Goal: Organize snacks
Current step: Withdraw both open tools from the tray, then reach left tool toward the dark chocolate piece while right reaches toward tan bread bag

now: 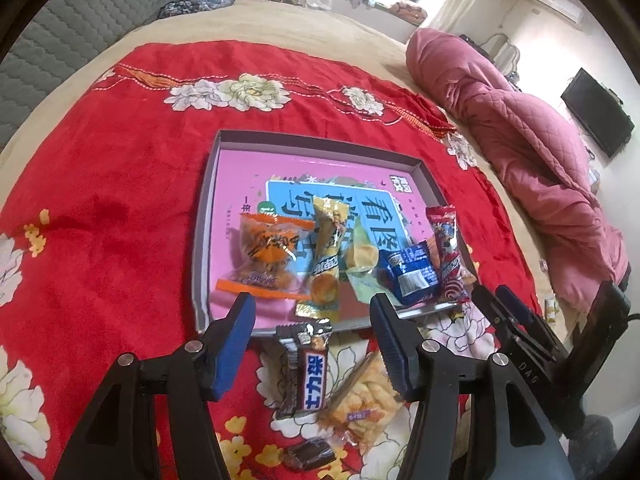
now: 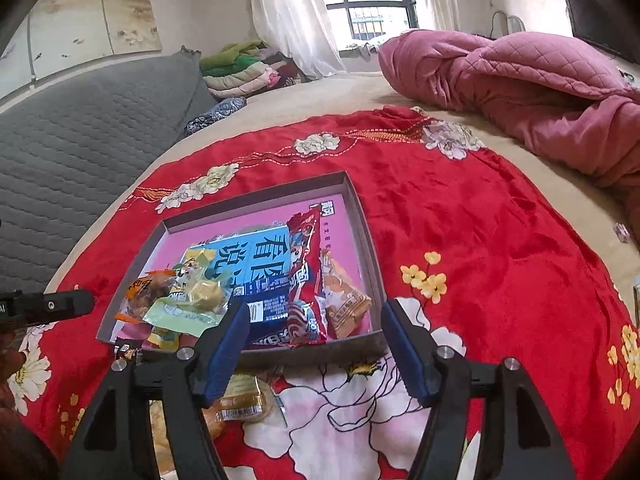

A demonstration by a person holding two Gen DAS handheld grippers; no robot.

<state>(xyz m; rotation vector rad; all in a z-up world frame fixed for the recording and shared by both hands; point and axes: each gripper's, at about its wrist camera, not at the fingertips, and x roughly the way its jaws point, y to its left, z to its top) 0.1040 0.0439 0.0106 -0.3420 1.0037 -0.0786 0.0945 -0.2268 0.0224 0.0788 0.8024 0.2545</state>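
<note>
A shallow pink box lid (image 1: 224, 152) (image 2: 352, 200) lies on the red flowered cloth and holds several snack packets: an orange one (image 1: 268, 256), a yellow one (image 1: 326, 264), a blue one (image 1: 408, 276) (image 2: 268, 308) and a red one (image 1: 448, 256) (image 2: 304, 280). In front of the lid lie a Snickers bar (image 1: 306, 372), a yellow puffed-snack packet (image 1: 366, 396) and a small brown candy (image 1: 310, 454). My left gripper (image 1: 312, 308) is open and empty above the Snickers bar. My right gripper (image 2: 312, 316) is open and empty at the lid's near edge, above a gold packet (image 2: 244, 400).
The red cloth (image 1: 100, 220) covers a beige bed. A rolled pink quilt (image 1: 520, 152) (image 2: 520, 92) lies at the far right. A grey padded headboard (image 2: 80, 140) stands on the left. The right gripper shows at the right edge of the left wrist view (image 1: 520, 320).
</note>
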